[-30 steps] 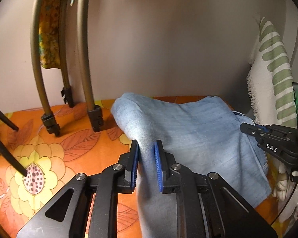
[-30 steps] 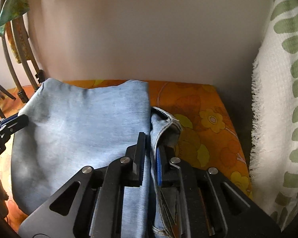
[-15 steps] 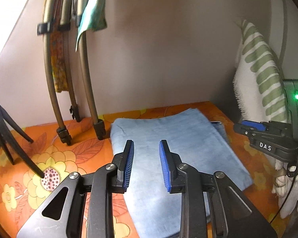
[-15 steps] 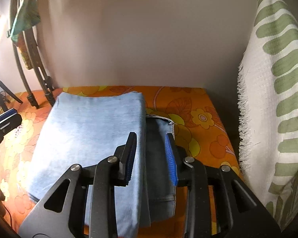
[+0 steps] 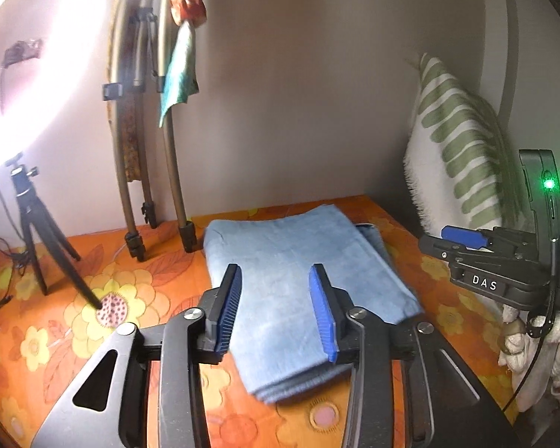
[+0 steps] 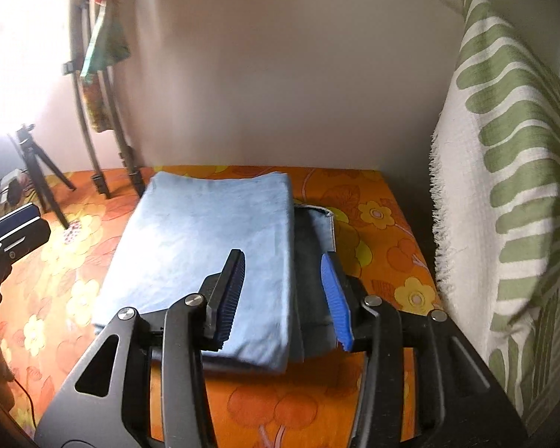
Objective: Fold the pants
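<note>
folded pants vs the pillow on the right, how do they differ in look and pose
The folded pants are plain light blue; the pillow is white with green stripes and a fringed edge. The pants lie flat on the orange floral cloth; the pillow stands upright at its right edge. The pants are a thin layered stack; the pillow looks plump. Both are soft fabric, and neither is gripped.

Pillow [image 6: 511,171] cut off at right edge, lamp [image 5: 26,48] blown out (glare hides detail), pants' [image 6: 205,261] lower layers hidden underneath
</note>
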{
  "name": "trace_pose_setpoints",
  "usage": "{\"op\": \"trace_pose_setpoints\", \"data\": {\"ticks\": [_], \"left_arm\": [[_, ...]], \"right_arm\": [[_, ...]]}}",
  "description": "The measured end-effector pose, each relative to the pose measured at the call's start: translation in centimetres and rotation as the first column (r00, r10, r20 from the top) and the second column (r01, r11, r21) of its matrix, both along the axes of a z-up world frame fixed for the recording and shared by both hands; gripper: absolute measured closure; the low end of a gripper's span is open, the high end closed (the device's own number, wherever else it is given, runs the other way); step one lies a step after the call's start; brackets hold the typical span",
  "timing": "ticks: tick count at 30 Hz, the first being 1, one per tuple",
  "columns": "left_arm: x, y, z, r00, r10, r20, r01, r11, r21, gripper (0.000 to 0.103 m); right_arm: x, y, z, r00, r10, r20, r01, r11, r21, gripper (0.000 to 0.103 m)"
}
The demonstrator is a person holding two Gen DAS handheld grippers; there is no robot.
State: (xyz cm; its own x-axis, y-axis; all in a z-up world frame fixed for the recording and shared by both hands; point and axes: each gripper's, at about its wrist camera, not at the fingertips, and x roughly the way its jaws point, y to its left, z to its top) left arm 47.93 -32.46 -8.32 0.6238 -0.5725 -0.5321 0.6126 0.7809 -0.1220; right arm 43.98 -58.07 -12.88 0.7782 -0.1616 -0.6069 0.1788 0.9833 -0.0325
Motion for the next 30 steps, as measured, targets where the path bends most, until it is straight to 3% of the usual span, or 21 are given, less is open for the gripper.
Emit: {"op": "trace_pose_setpoints", "data": {"ticks": [9, 14, 16, 18, 24, 30], "left_arm": [[-6.5, 5.4, 2.8, 1.0, -0.011, 0.005, 0.011, 0.997, -0.076, 0.048], [-11.0, 8.5, 3.9, 0.999, -0.035, 0.024, 0.037, 0.995, -0.093, 0.045], [-12.4, 9.6, 4.1, 0.999, -0.028, 0.023, 0.03, 0.995, -0.099, 0.035], [-14.1, 10.7, 4.3, 0.999, -0.004, 0.032, 0.007, 0.996, -0.088, 0.03], [-18.4, 12.3, 4.2, 0.997, 0.021, 0.072, -0.019, 0.999, -0.032, 0.023], [-21.6, 13.7, 4.1, 0.994, 0.049, 0.093, -0.046, 0.999, -0.029, 0.021]], "right_arm": [[-9.5, 4.0, 2.9, 0.995, 0.016, 0.099, -0.011, 0.999, -0.043, 0.022], [-14.5, 6.0, 4.4, 0.987, 0.008, 0.158, -0.001, 0.999, -0.047, 0.015], [-16.8, 6.8, 4.9, 0.983, 0.001, 0.185, 0.008, 0.999, -0.048, 0.012], [-18.6, 7.4, 5.1, 0.978, -0.007, 0.208, 0.02, 0.998, -0.059, 0.003], [-24.0, 9.2, 5.2, 0.962, -0.034, 0.272, 0.062, 0.993, -0.098, 0.0], [-28.2, 9.7, 5.0, 0.954, -0.06, 0.295, 0.077, 0.996, -0.045, 0.0]]}}
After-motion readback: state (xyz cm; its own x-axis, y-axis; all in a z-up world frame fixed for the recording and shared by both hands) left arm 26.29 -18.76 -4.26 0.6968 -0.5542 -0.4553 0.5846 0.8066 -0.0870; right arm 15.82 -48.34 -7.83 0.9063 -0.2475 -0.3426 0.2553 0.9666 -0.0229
